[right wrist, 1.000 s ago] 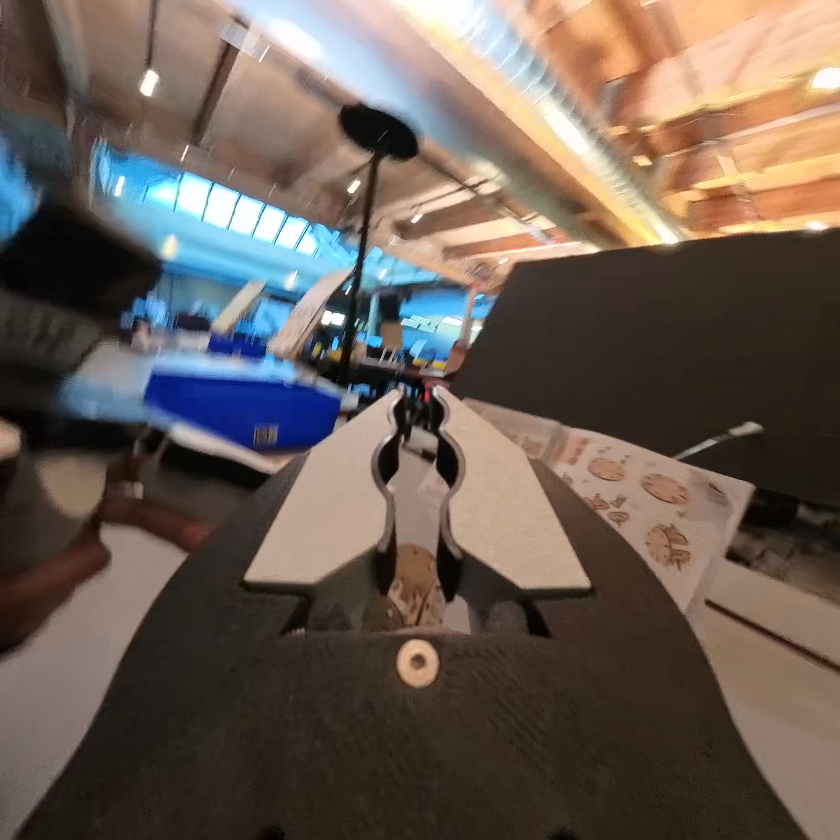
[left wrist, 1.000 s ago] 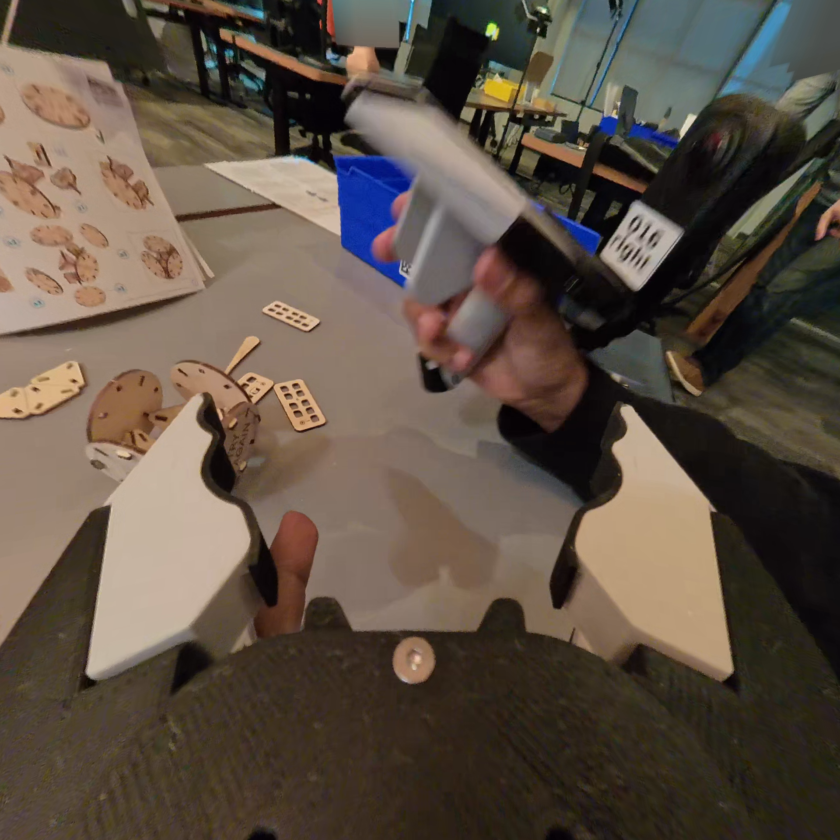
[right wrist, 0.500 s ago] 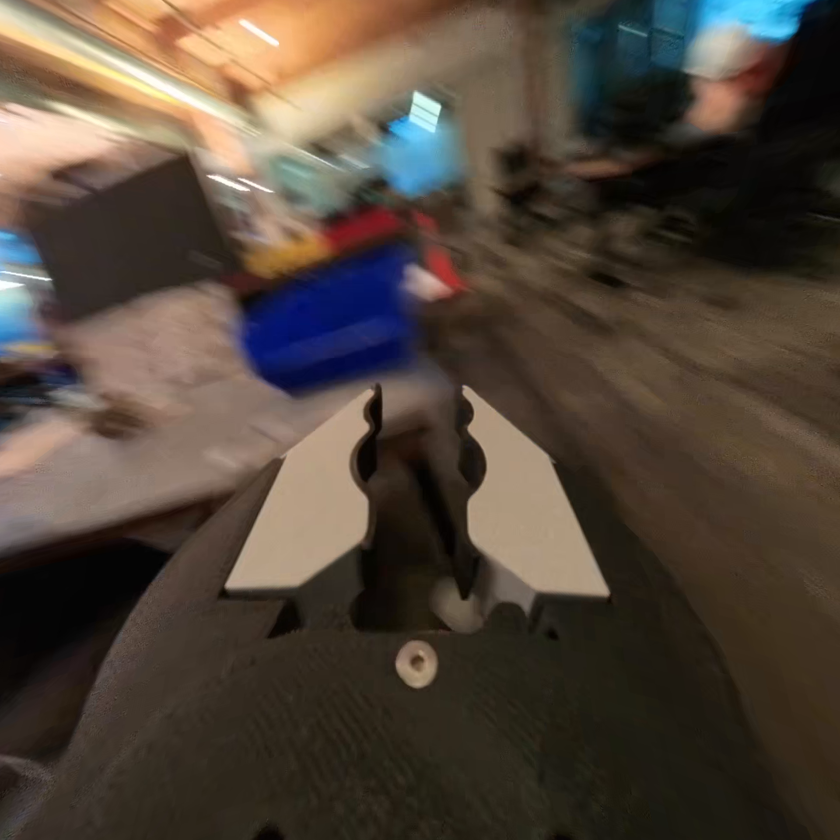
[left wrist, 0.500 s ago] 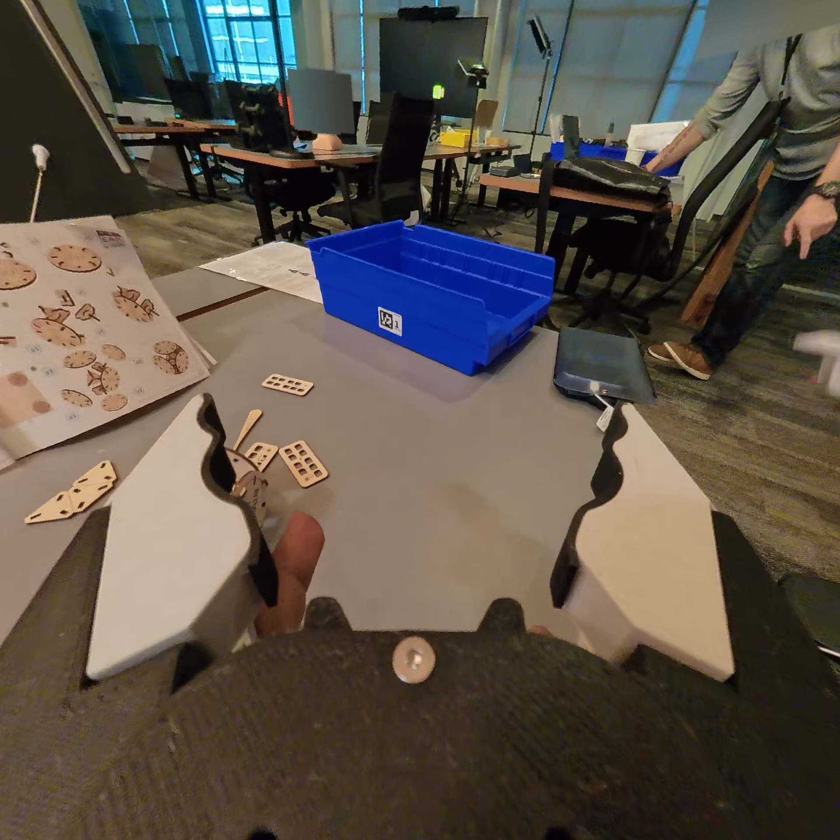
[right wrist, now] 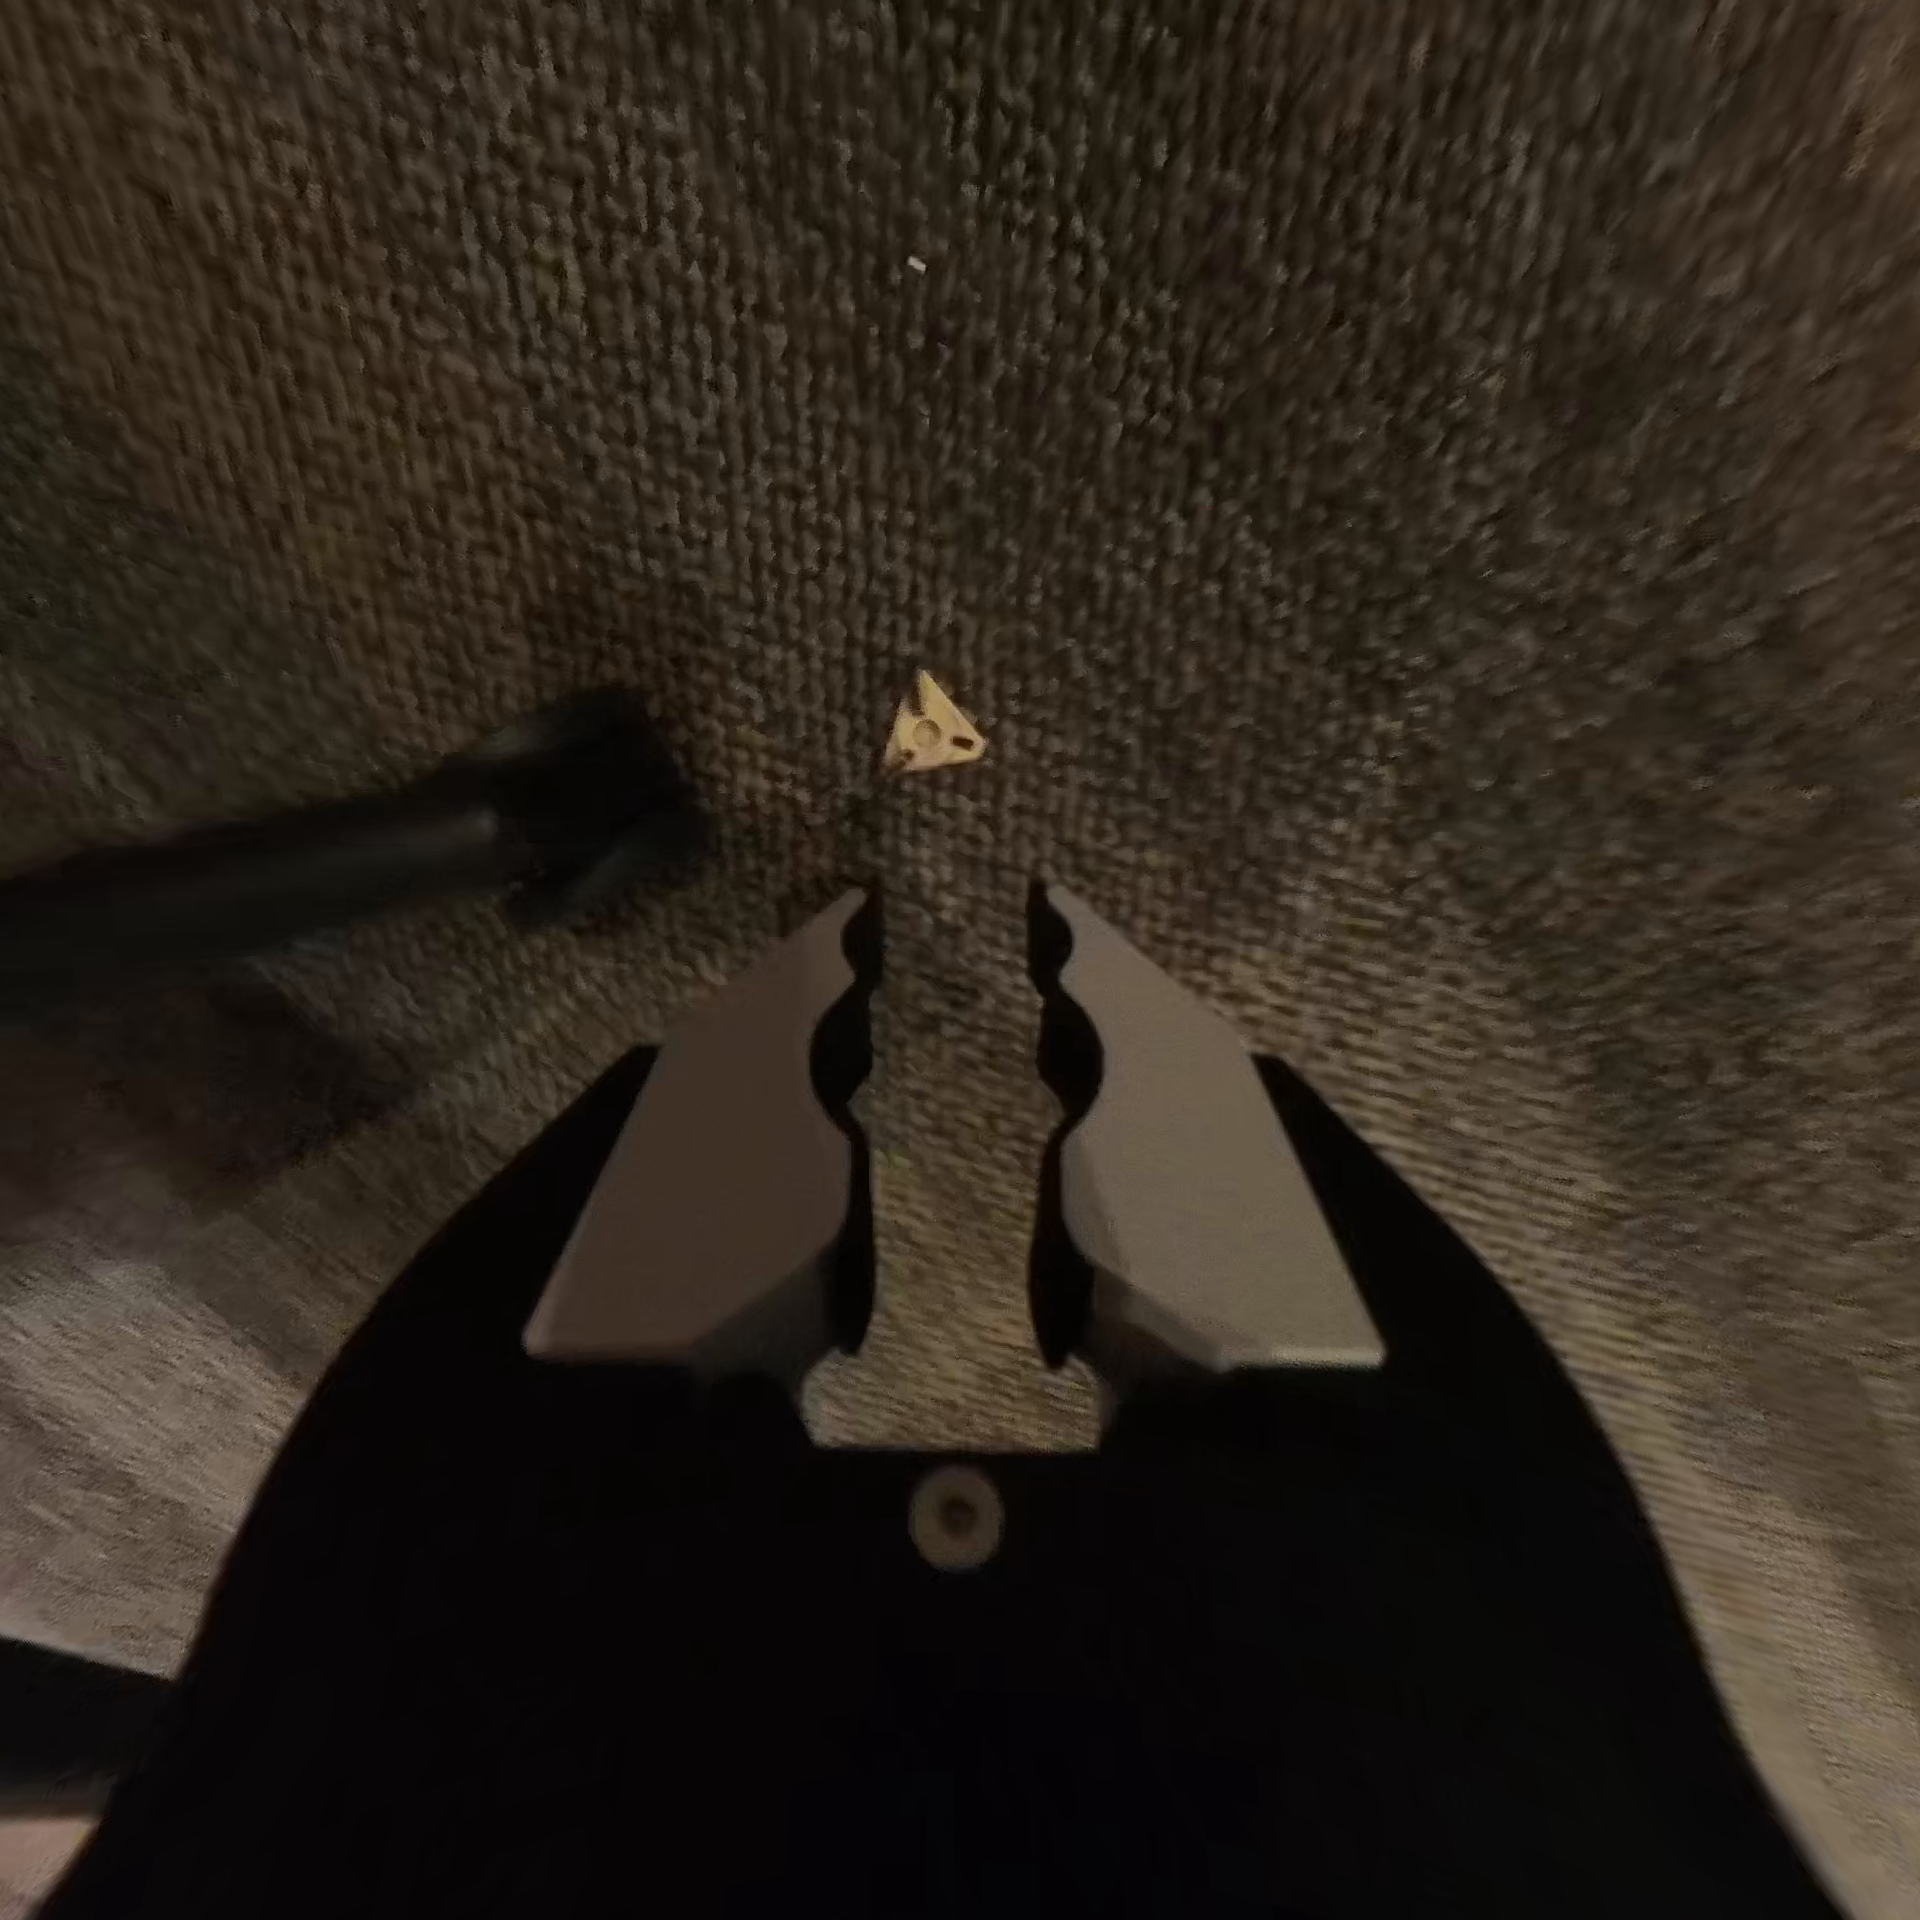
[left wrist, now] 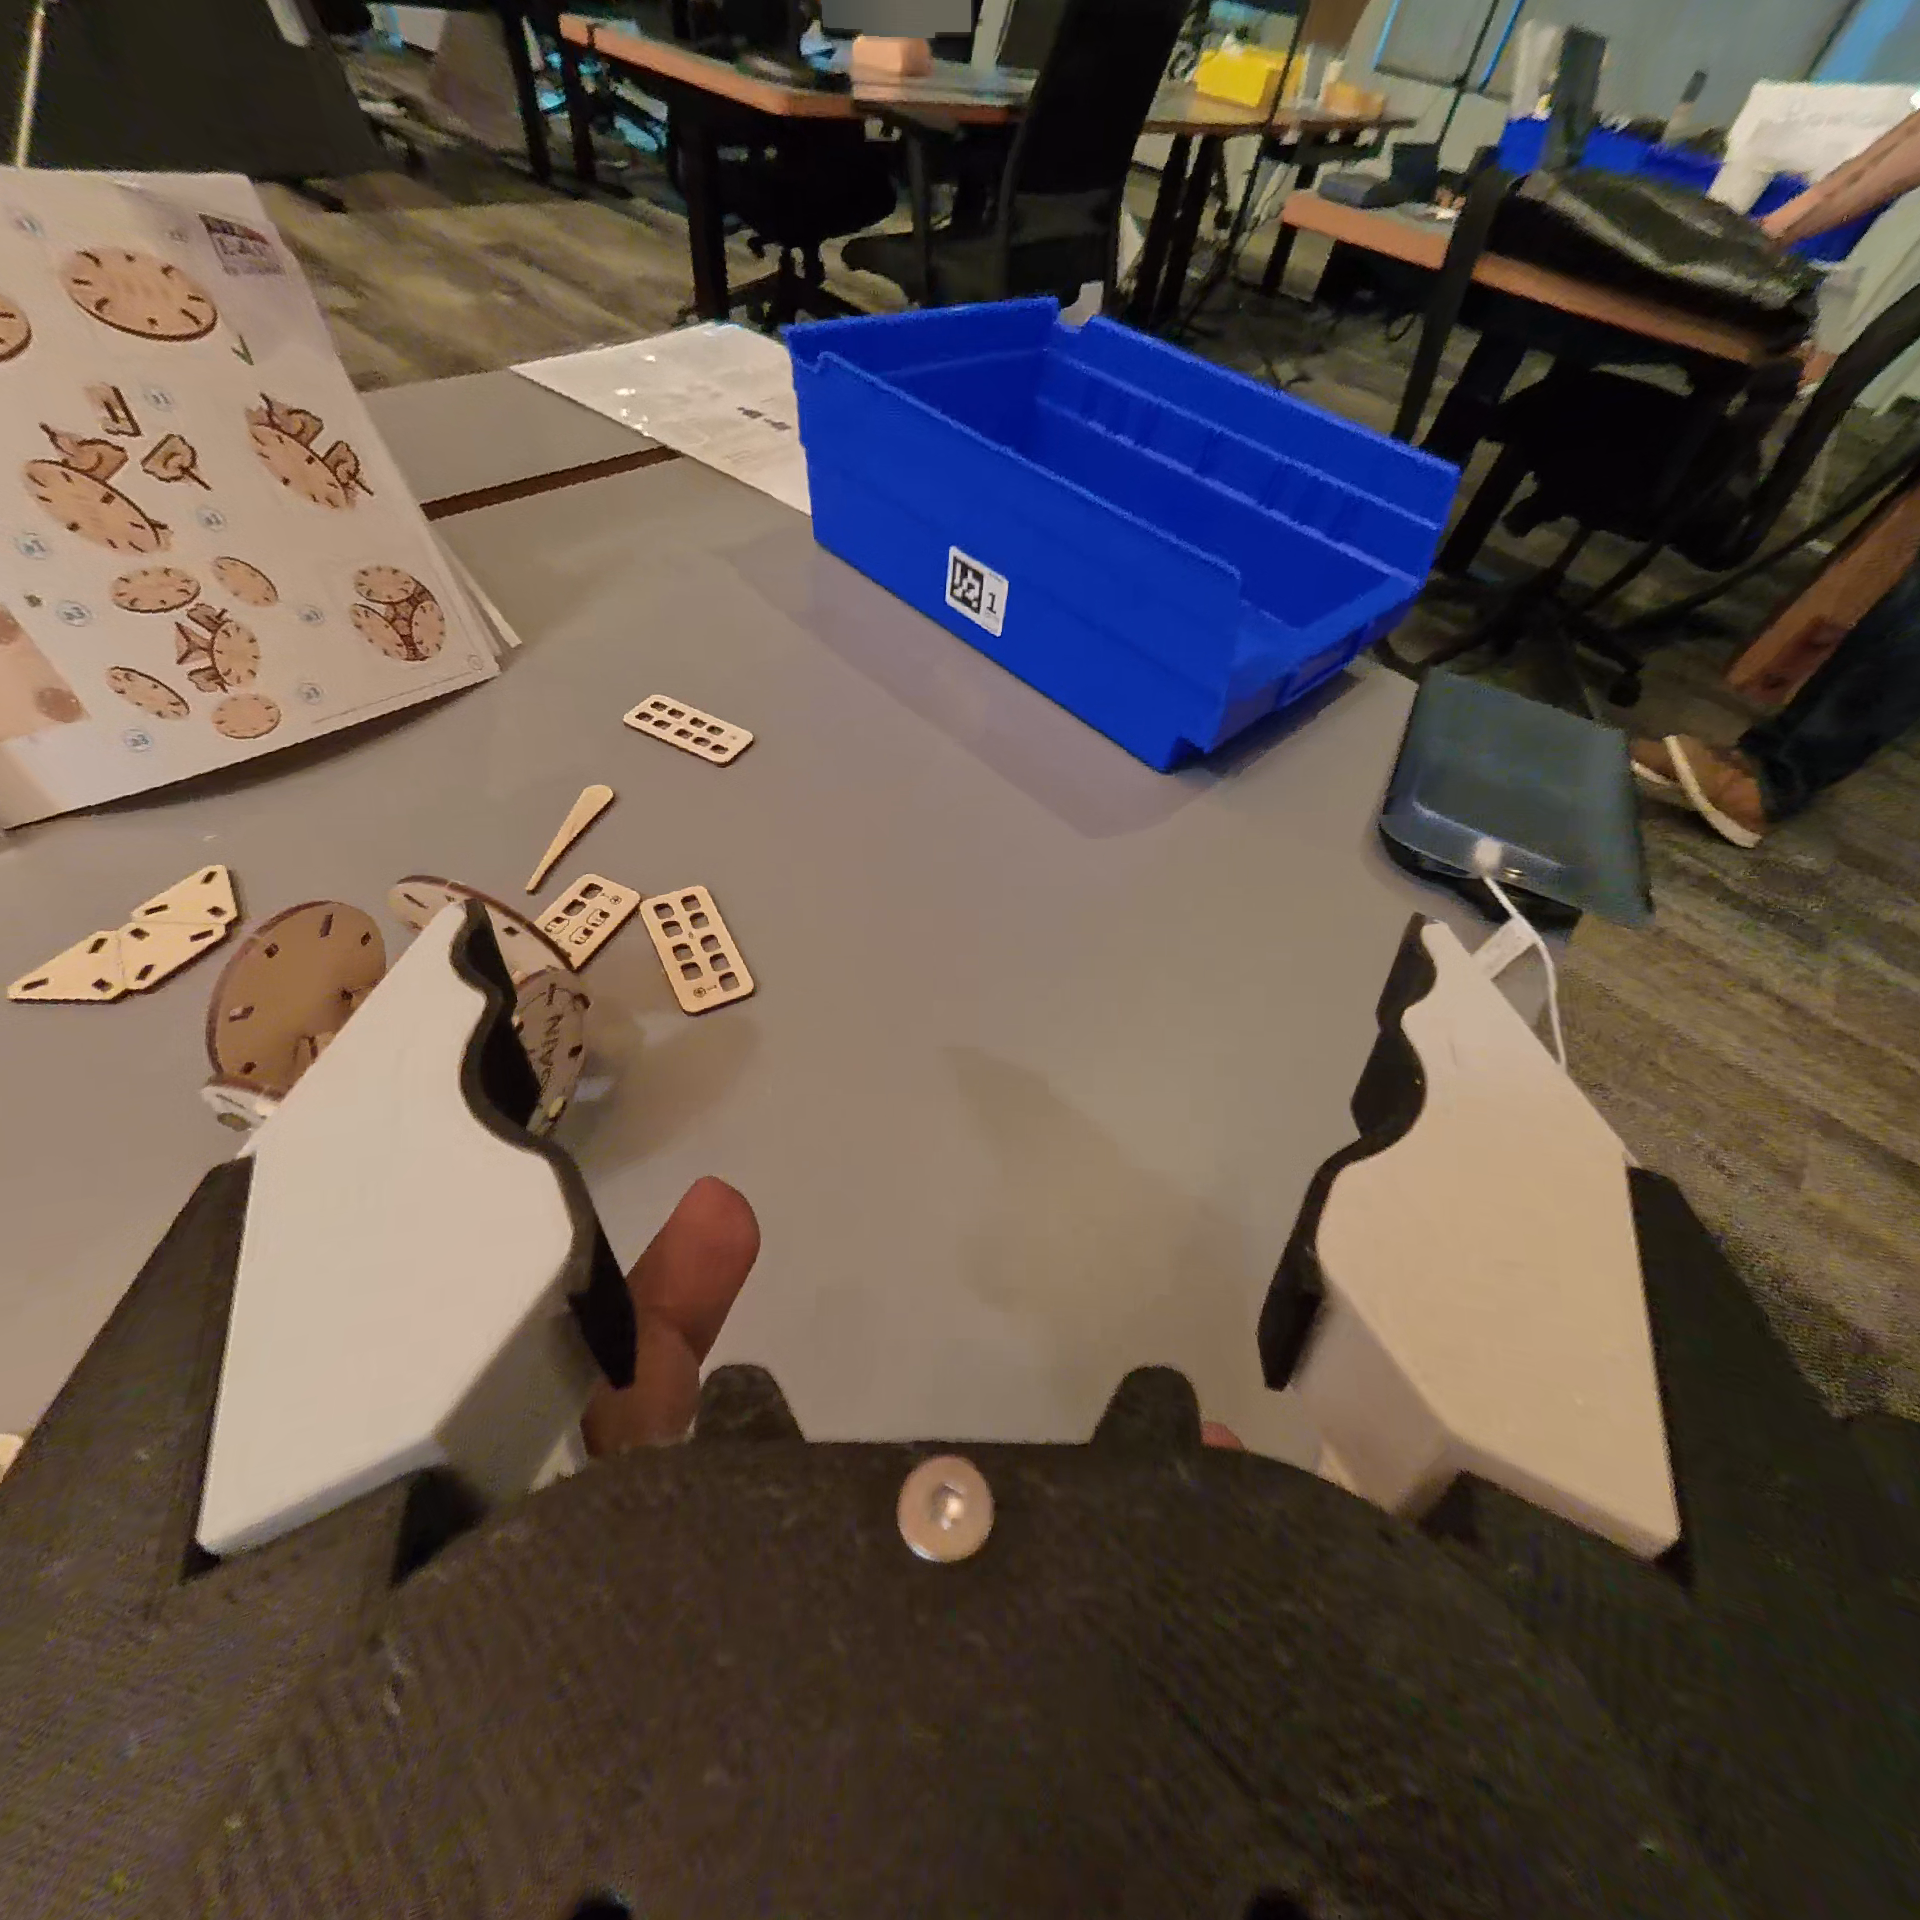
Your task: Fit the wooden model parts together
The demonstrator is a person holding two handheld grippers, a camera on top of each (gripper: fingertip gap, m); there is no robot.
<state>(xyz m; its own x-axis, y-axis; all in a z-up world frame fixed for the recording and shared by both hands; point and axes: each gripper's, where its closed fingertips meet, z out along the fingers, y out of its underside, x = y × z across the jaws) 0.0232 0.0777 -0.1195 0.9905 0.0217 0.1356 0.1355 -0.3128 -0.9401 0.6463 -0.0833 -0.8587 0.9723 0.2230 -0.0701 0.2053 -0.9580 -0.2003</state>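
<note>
My left gripper (left wrist: 940,925) is wide open and empty above the grey table (left wrist: 987,1039). Its left fingertip (left wrist: 457,935) stands by a cluster of wooden clock parts: round discs (left wrist: 291,987), slotted plates (left wrist: 696,948), a thin stick (left wrist: 571,836) and triangular pieces (left wrist: 135,935). A person's finger (left wrist: 691,1278) shows behind the left finger. My right gripper (right wrist: 951,894) points down at a brown carpet (right wrist: 1351,520), its jaws a little apart with nothing between them. A small triangular wooden piece (right wrist: 932,736) lies on the carpet just ahead of the fingertips, not touched.
A blue bin (left wrist: 1091,520) stands at the table's far side, with a printed parts sheet (left wrist: 208,468) at the left. A dark flat device with a white cable (left wrist: 1517,810) lies at the right edge. A black leg or caster (right wrist: 416,842) lies left of the triangle. The tips of one gripper are about 100 centimeters away from the tips of the other. It is some 20 centimeters from my left tips to the thin stick (left wrist: 571,836).
My right gripper swung from over the table down to the floor, and its jaws went from nearly shut to a little open. It and its hand left the left wrist view.
</note>
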